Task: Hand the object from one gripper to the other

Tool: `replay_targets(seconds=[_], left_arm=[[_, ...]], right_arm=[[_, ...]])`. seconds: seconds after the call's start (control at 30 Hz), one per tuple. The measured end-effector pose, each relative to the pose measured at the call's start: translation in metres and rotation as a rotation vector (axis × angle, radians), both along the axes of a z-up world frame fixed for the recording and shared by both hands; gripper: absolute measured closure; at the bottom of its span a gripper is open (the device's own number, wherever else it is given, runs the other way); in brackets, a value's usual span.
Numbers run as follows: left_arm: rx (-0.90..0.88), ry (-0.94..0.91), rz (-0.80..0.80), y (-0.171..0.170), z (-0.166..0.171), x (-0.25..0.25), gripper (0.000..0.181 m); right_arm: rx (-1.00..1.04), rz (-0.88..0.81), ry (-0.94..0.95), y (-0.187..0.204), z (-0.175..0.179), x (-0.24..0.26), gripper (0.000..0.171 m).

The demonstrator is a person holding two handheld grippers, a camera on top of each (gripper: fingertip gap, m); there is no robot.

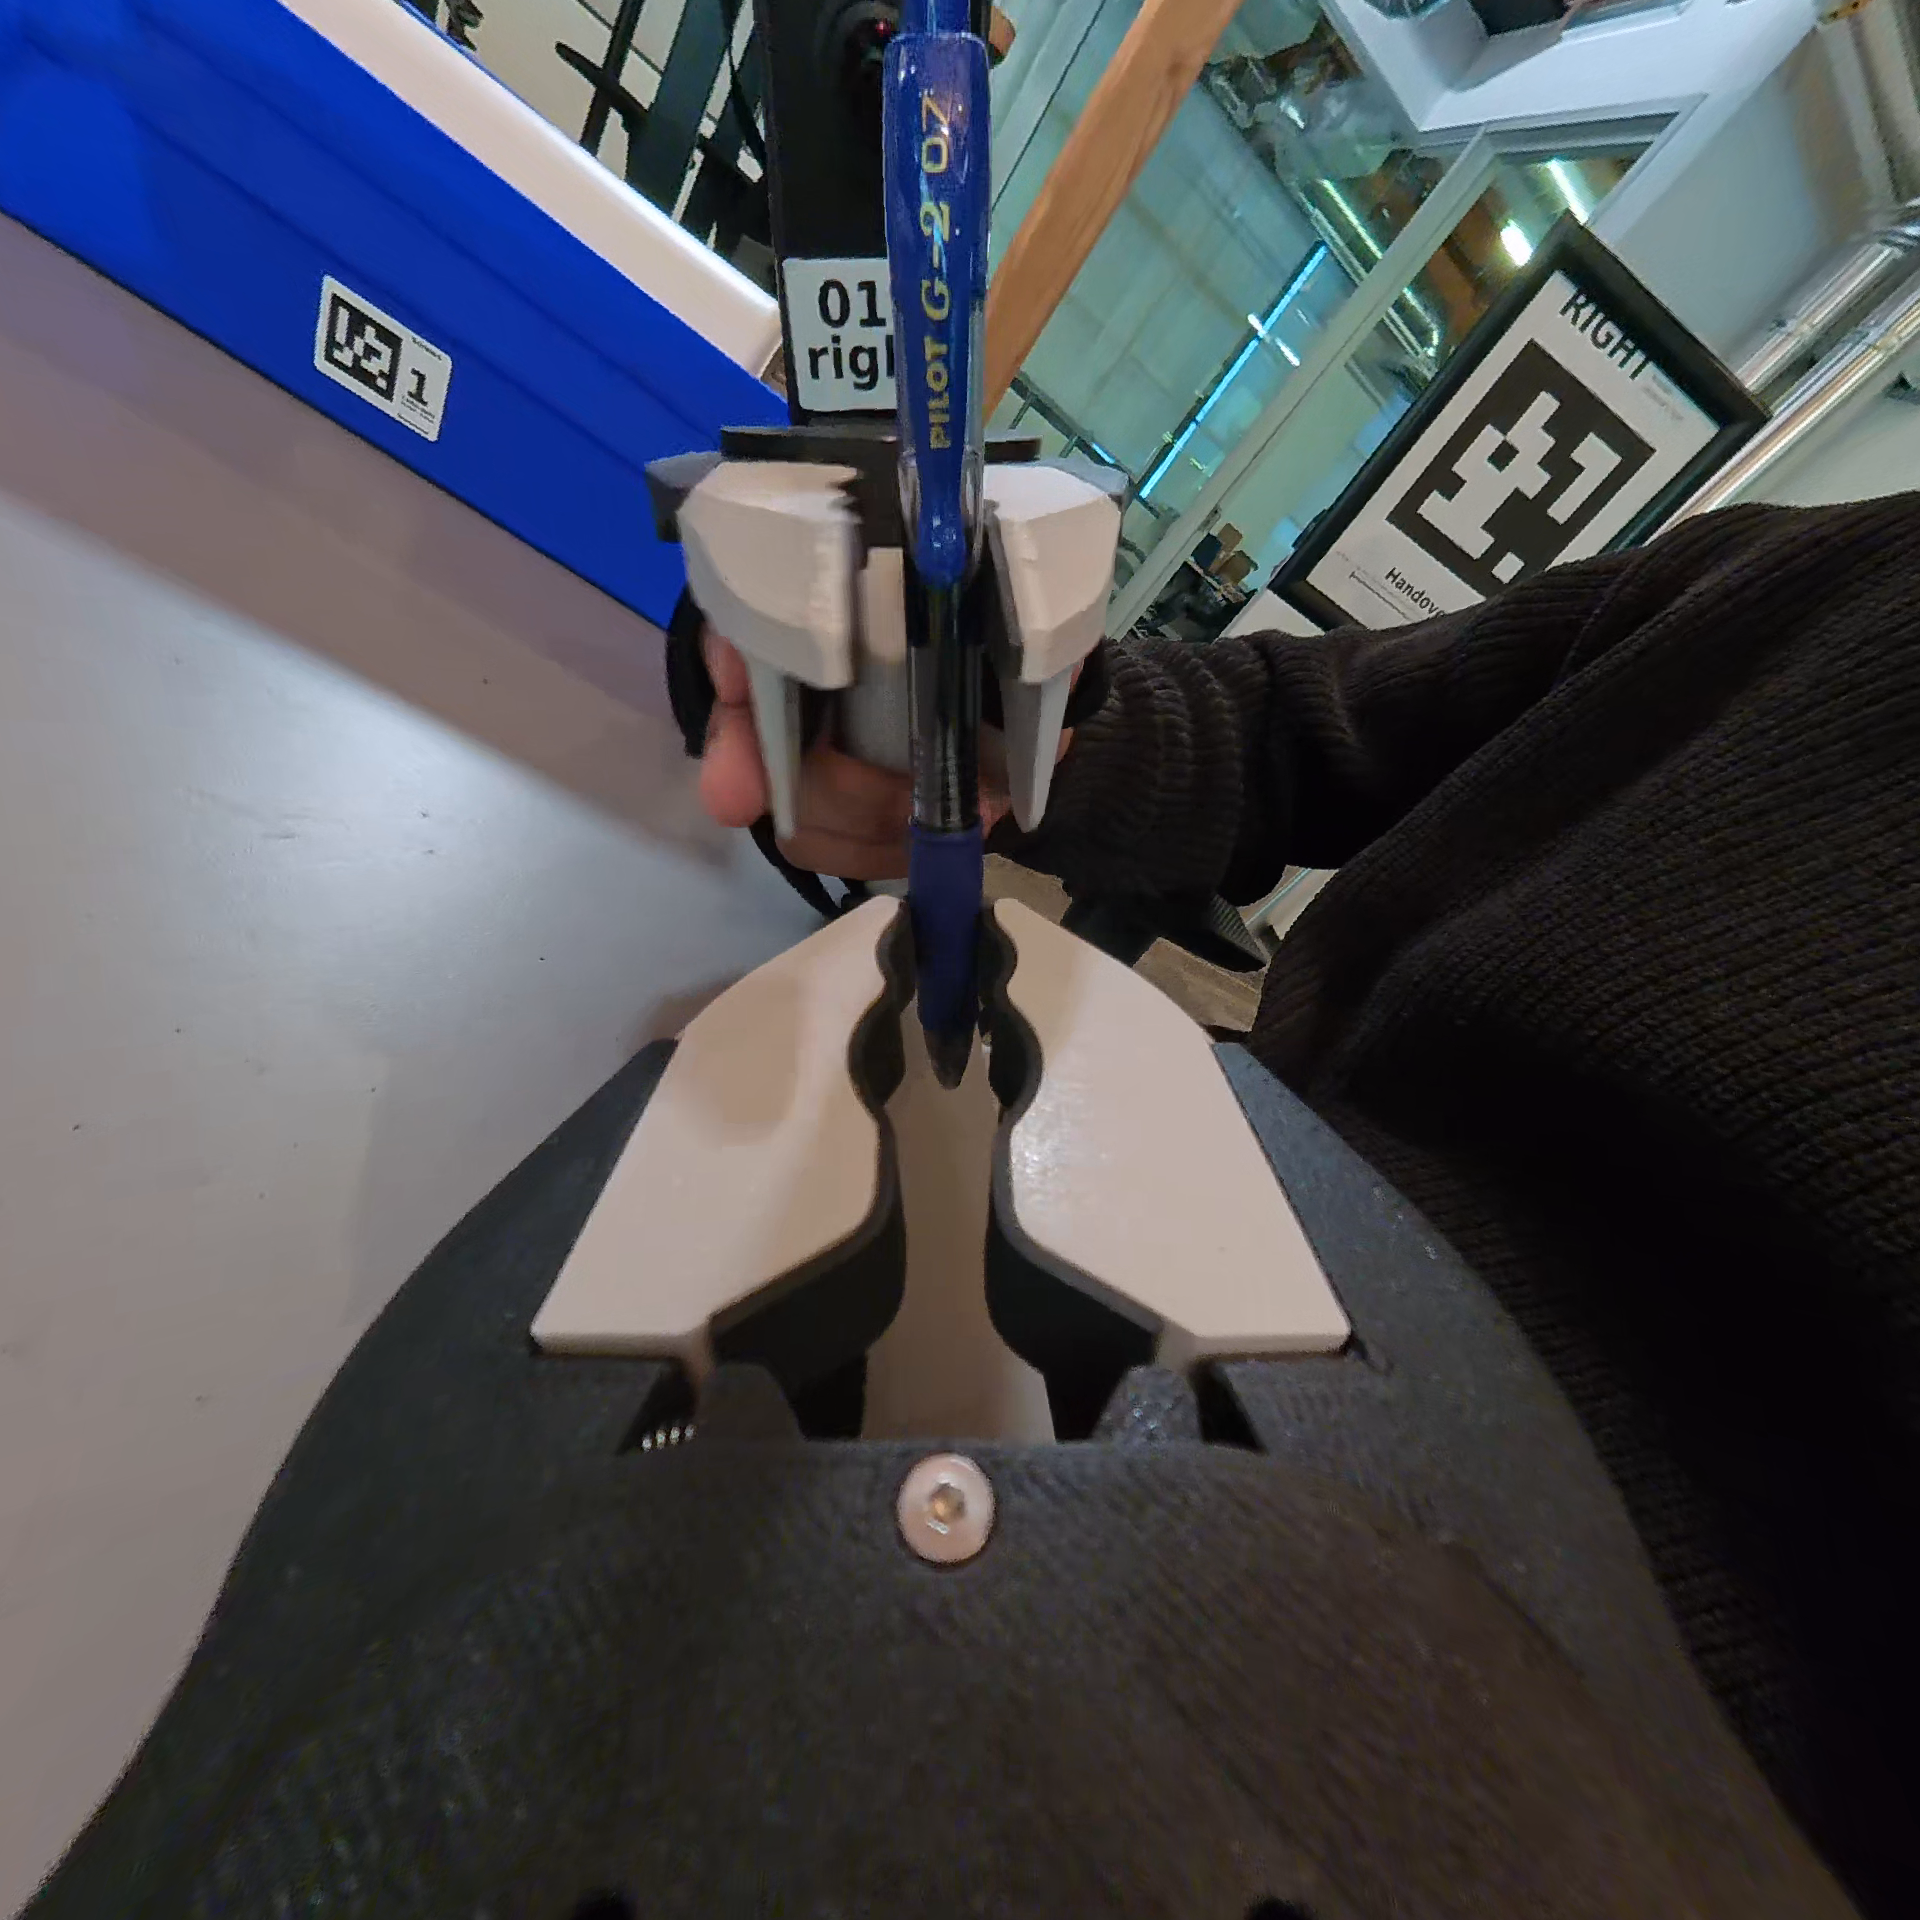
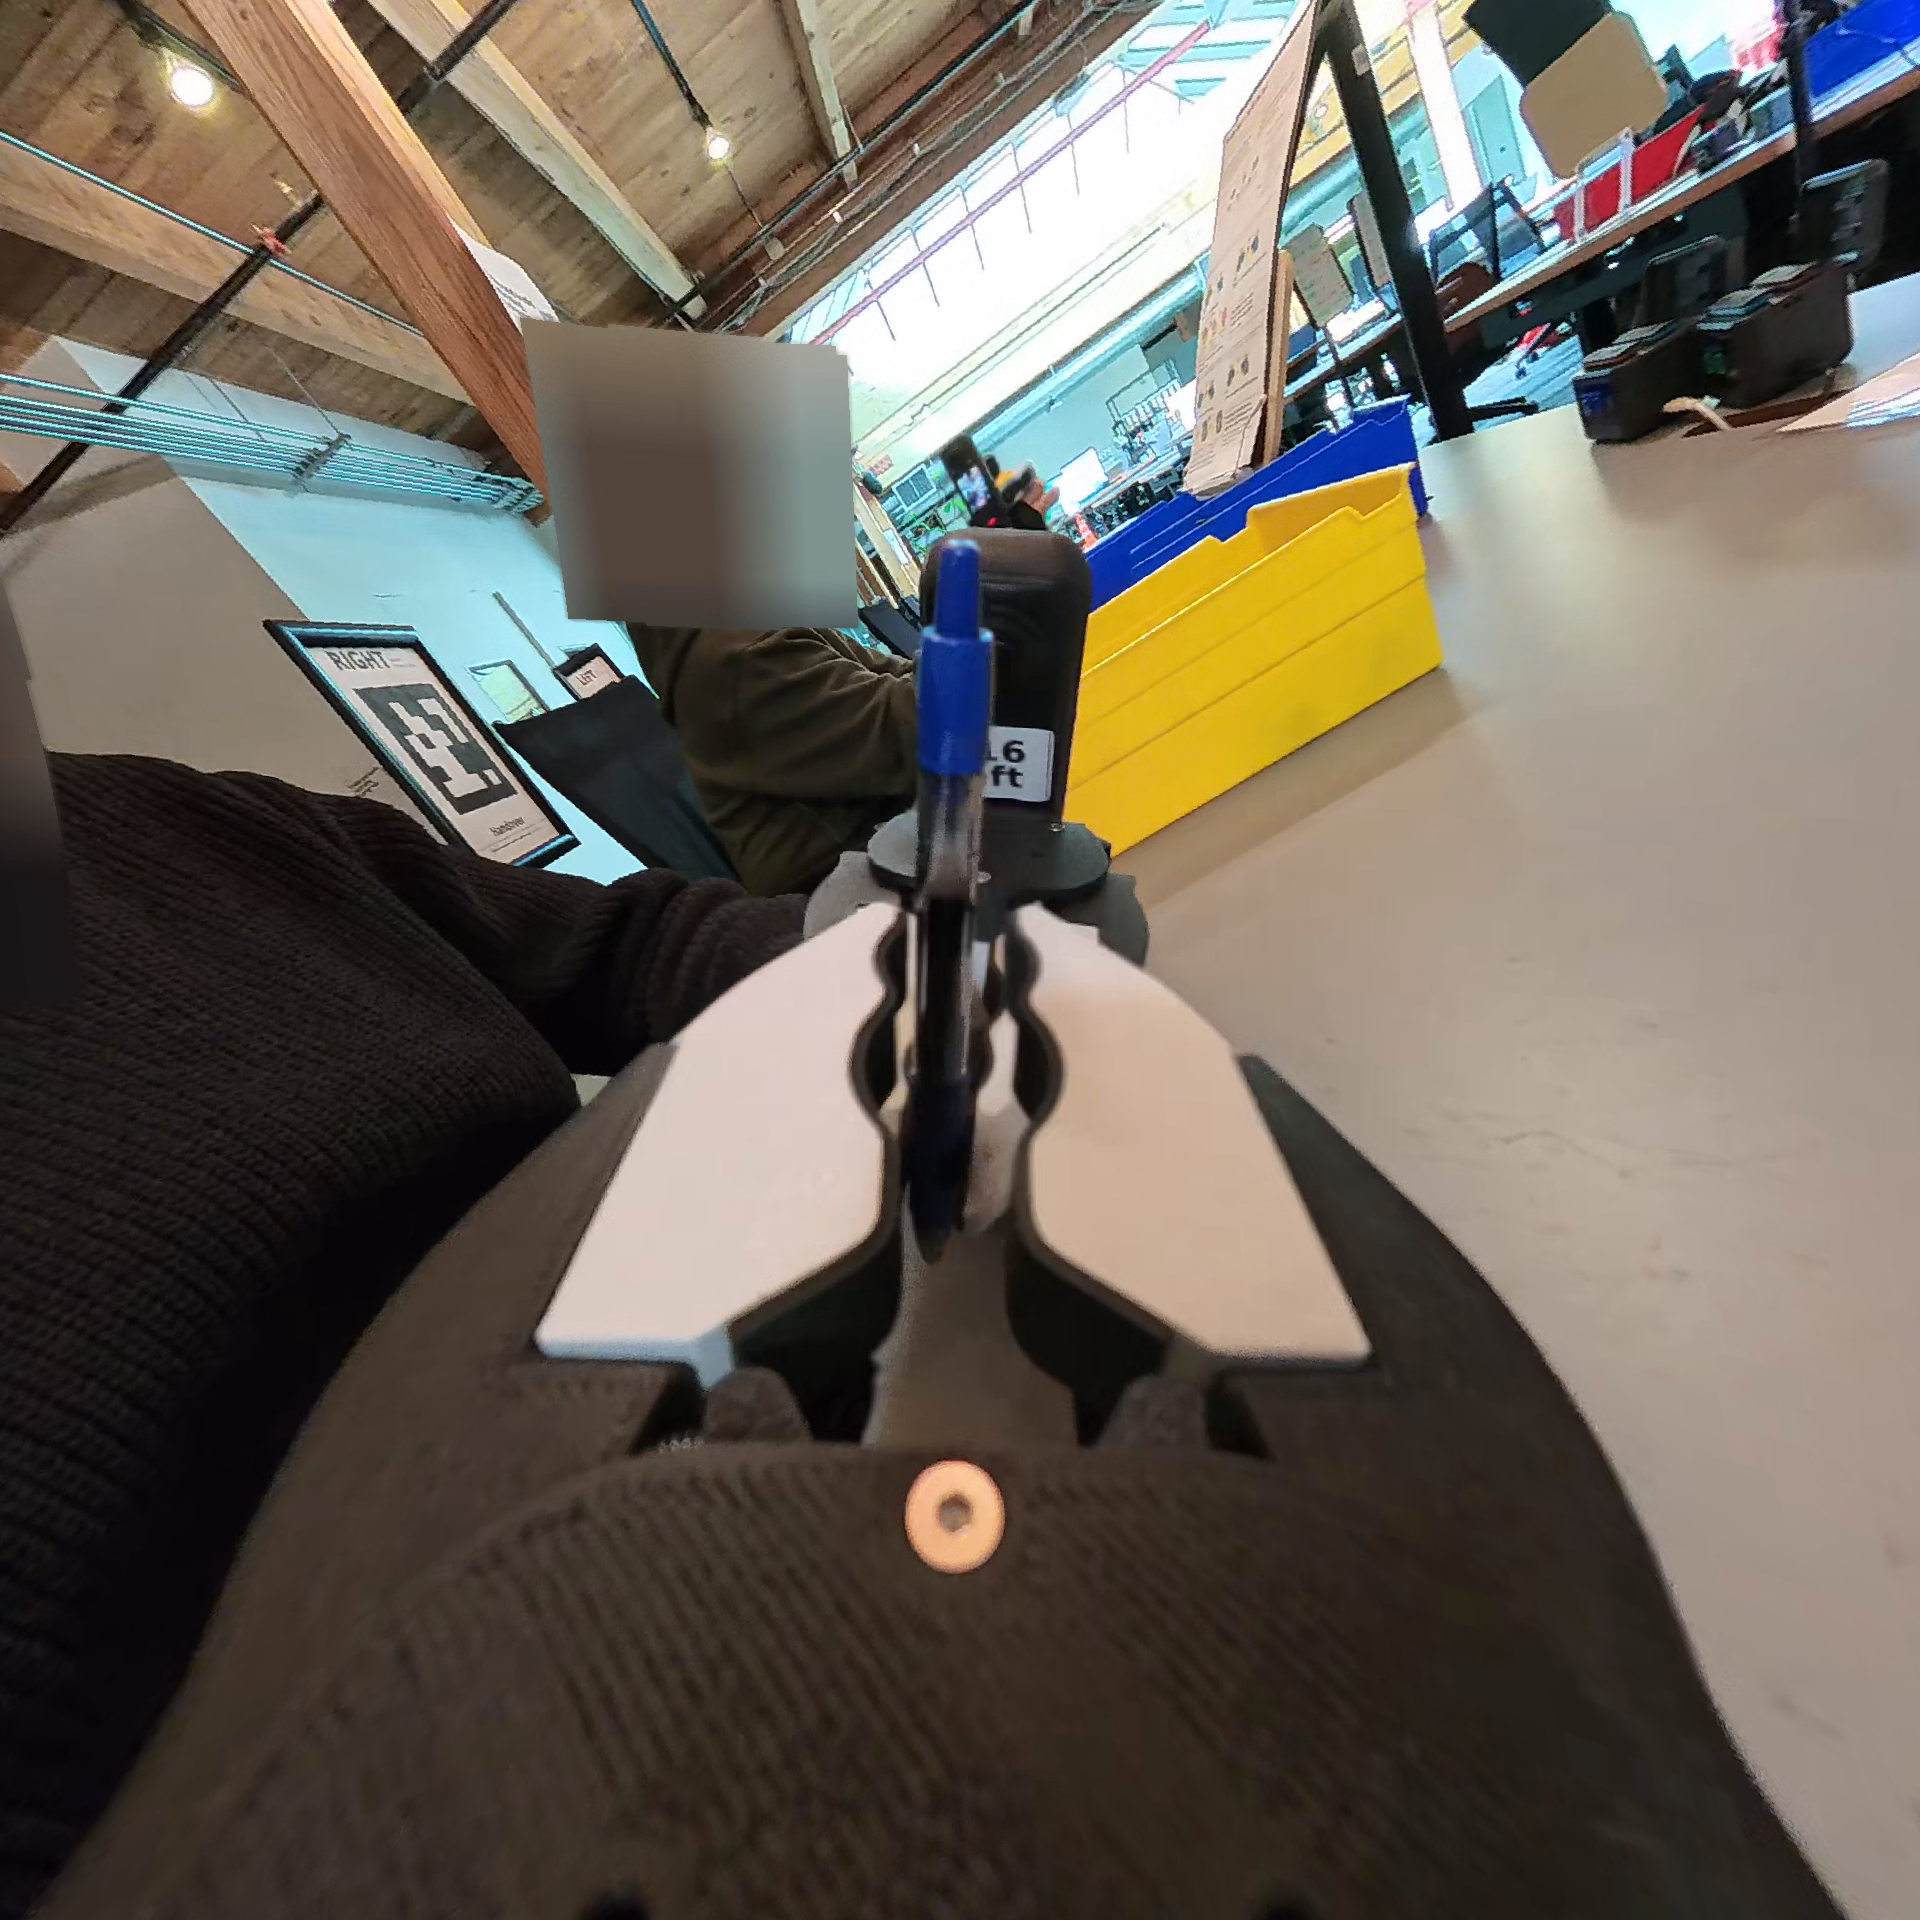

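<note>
left hand-held gripper (image 1: 943,971) pinching the grip end of the blue plastic pen (image 1: 935,343) | right hand-held gripper (image 2: 951,997) pinching its clear middle | pen points to 12 o'clock | yellow plastic bin (image 2: 1262,665) on grey desk (image 2: 1558,935) at 1 o'clock

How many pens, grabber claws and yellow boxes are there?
blue ballpoint pen: 1
two-finger grippers: 2, the left gripper and the right gripper
yellow plastic bin: 1
Total: 4
</note>
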State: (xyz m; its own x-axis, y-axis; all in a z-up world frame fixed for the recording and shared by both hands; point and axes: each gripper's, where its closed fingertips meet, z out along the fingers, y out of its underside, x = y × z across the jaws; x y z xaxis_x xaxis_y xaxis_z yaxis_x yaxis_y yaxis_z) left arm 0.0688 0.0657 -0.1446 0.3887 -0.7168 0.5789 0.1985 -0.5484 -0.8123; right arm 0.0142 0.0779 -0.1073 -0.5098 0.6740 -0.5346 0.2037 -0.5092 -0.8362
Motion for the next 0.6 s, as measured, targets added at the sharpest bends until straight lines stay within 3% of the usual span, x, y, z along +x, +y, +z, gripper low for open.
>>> replay_targets(seconds=[0.13, 0.23, 0.4, 0.5, 0.6], left_arm=[[-0.022, -0.074, 0.0, 0.001, 0.007, -0.004, 0.17], [-0.078, -0.199, -0.004, 0.002, 0.015, -0.011, 0.17], [-0.211, -0.392, -0.081, -0.002, 0.025, -0.015, 0.169], [-0.255, -0.427, -0.135, -0.006, 0.026, -0.012, 0.169], [-0.301, -0.446, -0.207, -0.013, 0.028, -0.006, 0.169]], right_arm=[[0.075, -0.062, 0.0, 0.006, -0.004, -0.005, 0.112], [0.265, -0.163, 0.064, 0.013, -0.004, -0.007, 0.08], [0.744, -0.255, 0.204, 0.007, -0.002, -0.003, 0.045], [0.866, -0.249, 0.245, -0.003, -0.003, 0.0, 0.026], [0.932, -0.235, 0.248, -0.007, -0.009, 0.001, 0.023]])
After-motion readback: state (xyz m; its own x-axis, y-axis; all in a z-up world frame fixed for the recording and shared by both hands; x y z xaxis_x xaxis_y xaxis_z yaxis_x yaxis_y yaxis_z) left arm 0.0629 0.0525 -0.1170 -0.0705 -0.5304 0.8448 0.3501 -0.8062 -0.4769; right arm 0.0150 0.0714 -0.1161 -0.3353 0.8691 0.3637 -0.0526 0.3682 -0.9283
